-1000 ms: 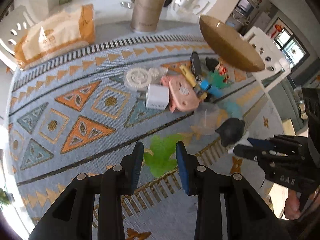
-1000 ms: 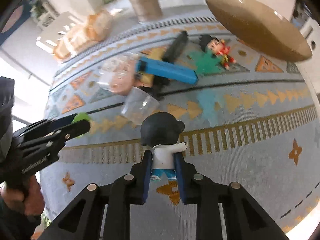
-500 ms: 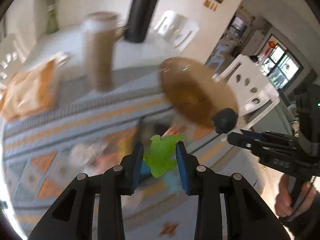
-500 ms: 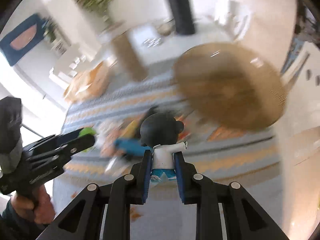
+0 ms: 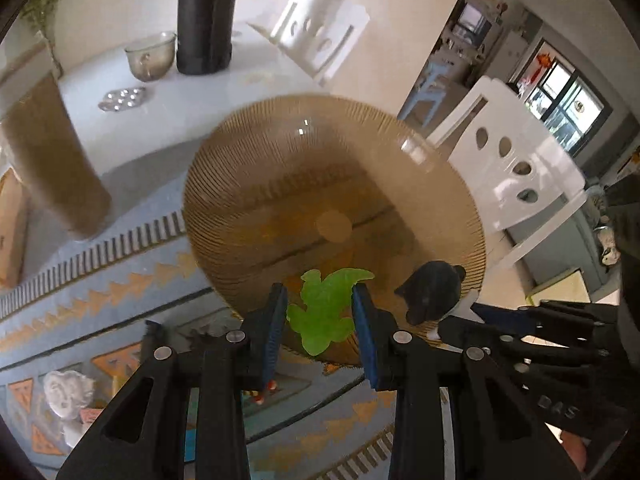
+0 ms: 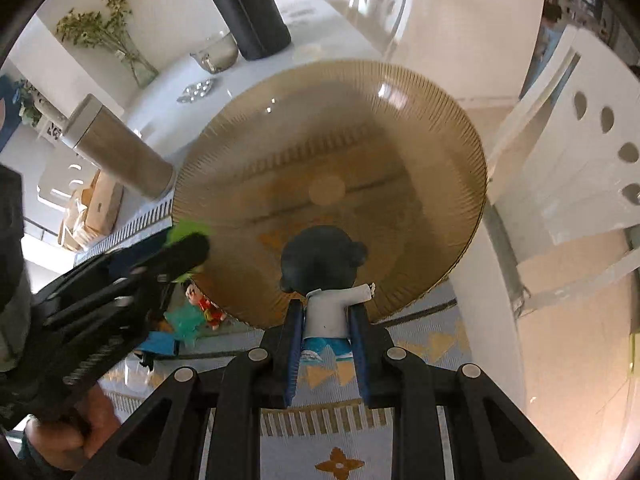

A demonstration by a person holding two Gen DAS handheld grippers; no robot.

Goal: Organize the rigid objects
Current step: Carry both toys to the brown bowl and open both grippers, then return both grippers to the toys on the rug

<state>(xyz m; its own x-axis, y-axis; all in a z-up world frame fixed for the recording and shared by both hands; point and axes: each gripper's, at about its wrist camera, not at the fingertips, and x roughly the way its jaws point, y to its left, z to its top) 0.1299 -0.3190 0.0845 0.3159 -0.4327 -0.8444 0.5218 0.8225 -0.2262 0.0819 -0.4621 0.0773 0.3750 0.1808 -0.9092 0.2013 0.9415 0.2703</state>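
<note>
My left gripper is shut on a flat green lizard-shaped toy, which hangs over the near rim of a brown ribbed glass bowl. My right gripper is shut on a small figurine with a black head, white shirt and blue shorts, also at the bowl's near rim. Nothing lies inside the bowl. The two grippers are side by side. In the left wrist view the figurine's head shows to the right. In the right wrist view the left gripper shows at the left.
The bowl stands on a blue patterned cloth. Loose toys lie nearer: a white bust, a red figurine and a teal star. A tan canister, a black cylinder, a glass cup and white chairs stand around.
Both grippers have carried their toys away from the toy pile and up to the brown bowl, which now fills the middle of both views. Neither grip has changed.
</note>
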